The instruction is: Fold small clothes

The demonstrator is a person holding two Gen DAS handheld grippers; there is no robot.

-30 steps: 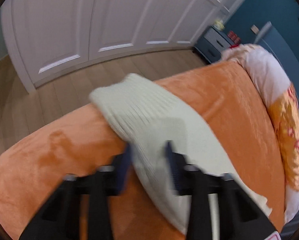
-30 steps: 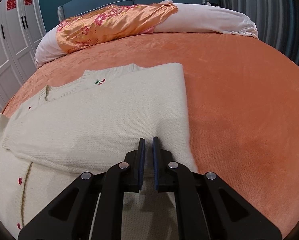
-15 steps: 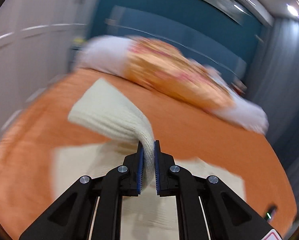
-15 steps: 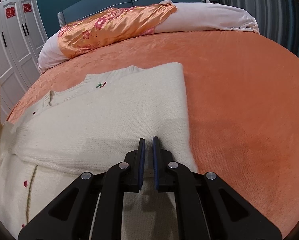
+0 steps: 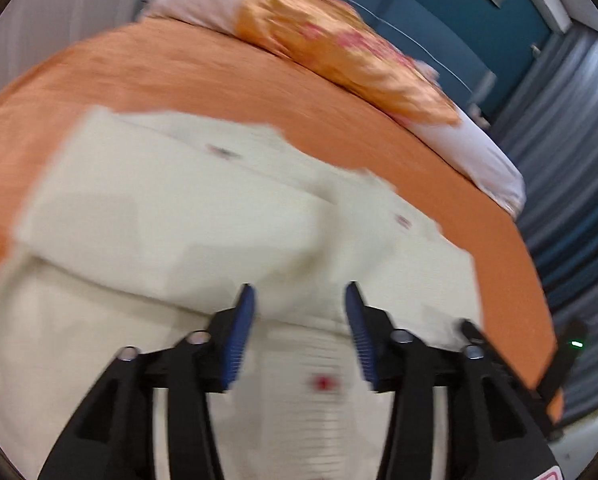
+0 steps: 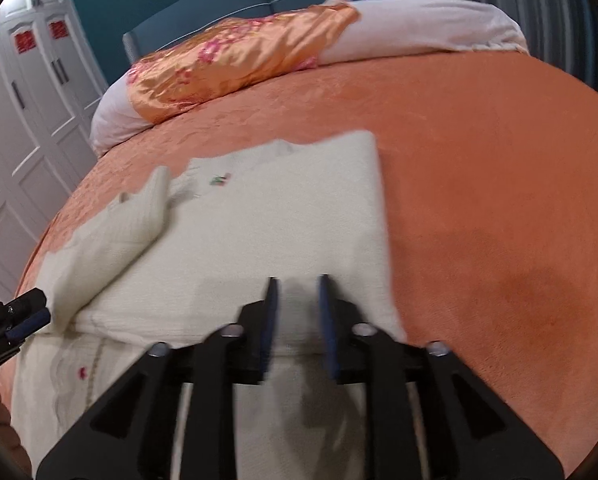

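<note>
Our cream knitted cardigan with red buttons (image 6: 259, 248) lies mid-frame on the orange plush bed (image 6: 479, 168), its sleeve (image 6: 115, 248) folded across at left. The left gripper (image 5: 299, 308) and right gripper (image 6: 297, 296) are both opening, nothing pinched. We judge the loose sleeve could slide off, undoing the fold.

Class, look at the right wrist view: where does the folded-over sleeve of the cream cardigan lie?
The sleeve lies at the left of that view, draped diagonally across the cream cardigan, near the left gripper.
</note>
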